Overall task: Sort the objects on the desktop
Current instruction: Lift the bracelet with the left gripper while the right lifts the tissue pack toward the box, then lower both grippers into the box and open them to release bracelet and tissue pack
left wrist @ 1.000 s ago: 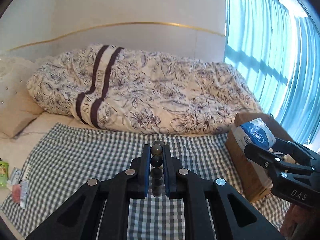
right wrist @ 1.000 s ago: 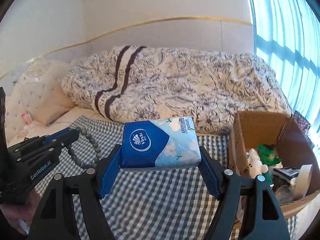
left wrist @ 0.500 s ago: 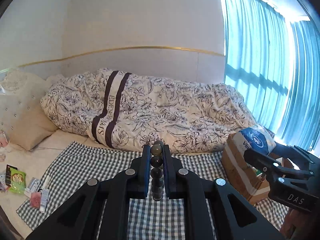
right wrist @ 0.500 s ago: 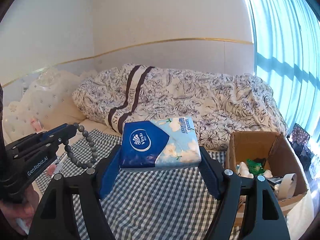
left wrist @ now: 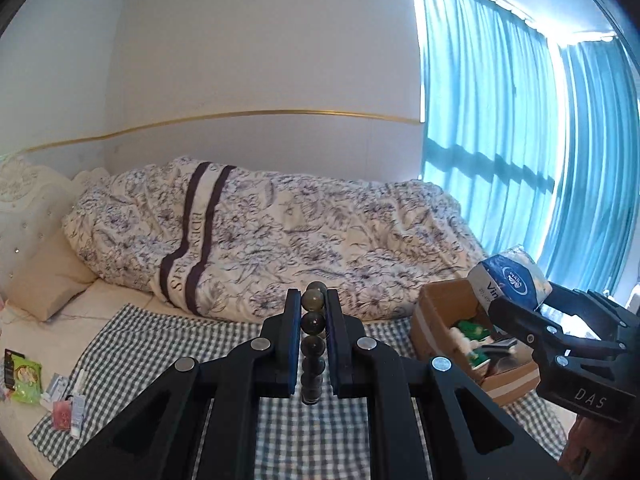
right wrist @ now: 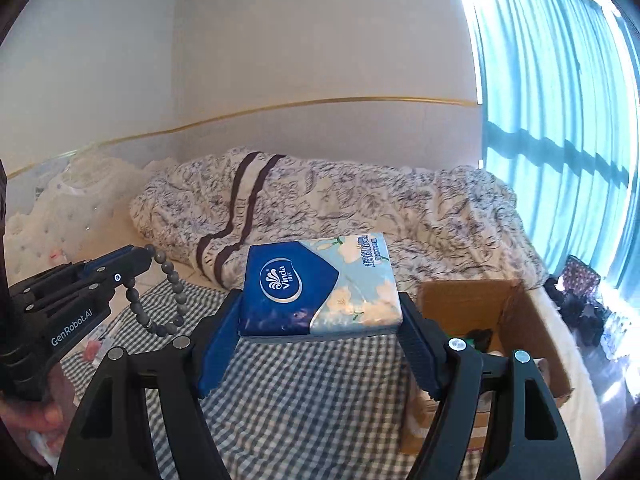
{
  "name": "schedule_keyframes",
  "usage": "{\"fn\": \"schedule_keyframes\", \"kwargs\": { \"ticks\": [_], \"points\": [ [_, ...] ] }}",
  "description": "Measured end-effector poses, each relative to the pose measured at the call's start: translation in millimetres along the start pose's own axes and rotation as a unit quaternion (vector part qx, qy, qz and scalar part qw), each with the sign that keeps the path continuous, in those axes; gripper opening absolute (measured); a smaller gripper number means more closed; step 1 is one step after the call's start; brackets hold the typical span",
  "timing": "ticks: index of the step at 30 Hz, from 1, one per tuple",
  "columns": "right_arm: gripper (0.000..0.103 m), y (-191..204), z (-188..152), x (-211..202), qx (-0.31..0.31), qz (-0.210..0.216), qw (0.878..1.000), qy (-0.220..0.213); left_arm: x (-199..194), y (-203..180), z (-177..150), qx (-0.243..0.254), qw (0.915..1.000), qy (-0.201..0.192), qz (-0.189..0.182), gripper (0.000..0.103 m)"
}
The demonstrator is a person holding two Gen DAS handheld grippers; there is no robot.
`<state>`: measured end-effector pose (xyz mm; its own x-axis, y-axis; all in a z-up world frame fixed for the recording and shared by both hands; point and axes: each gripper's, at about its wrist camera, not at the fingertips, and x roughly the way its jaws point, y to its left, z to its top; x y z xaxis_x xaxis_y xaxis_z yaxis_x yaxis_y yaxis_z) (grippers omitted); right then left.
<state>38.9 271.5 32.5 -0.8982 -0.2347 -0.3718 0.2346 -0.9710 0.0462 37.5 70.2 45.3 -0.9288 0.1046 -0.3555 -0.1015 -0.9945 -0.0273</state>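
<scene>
My left gripper (left wrist: 313, 300) is shut on a string of dark round beads (left wrist: 313, 324), which hangs as a loop (right wrist: 168, 292) in the right wrist view. My right gripper (right wrist: 320, 300) is shut on a blue and floral tissue pack (right wrist: 320, 284), also seen at the right of the left wrist view as the tissue pack (left wrist: 508, 280). Both are held high above the checked cloth (left wrist: 160, 340). An open cardboard box (right wrist: 520, 312) with several items inside sits on the bed at the right, below and beyond the tissue pack; the same box (left wrist: 444, 308) shows beneath the right gripper.
A floral duvet (left wrist: 280, 232) lies bunched along the wall behind the cloth. Small packets and tubes (left wrist: 60, 392) lie at the cloth's left edge beside a pillow (left wrist: 44, 280). Blue curtains (left wrist: 520, 140) hang at the right. A hand (right wrist: 36, 428) holds the left gripper.
Both grippers have risen and pulled back from the bed, so more wall and curtain show. The beads and tissue pack stay held. The box now looks lower and farther.
</scene>
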Motion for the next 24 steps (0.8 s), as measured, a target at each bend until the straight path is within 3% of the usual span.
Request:
{"fn": "schedule_keyframes", "kwargs": {
  "ticks": [24],
  "points": [
    [0.073,-119,8,-53,0.023,-0.116,0.993,-0.003,38,-134,21,0.029,0.9921,0.008,-0.122,0.011]
  ]
}}
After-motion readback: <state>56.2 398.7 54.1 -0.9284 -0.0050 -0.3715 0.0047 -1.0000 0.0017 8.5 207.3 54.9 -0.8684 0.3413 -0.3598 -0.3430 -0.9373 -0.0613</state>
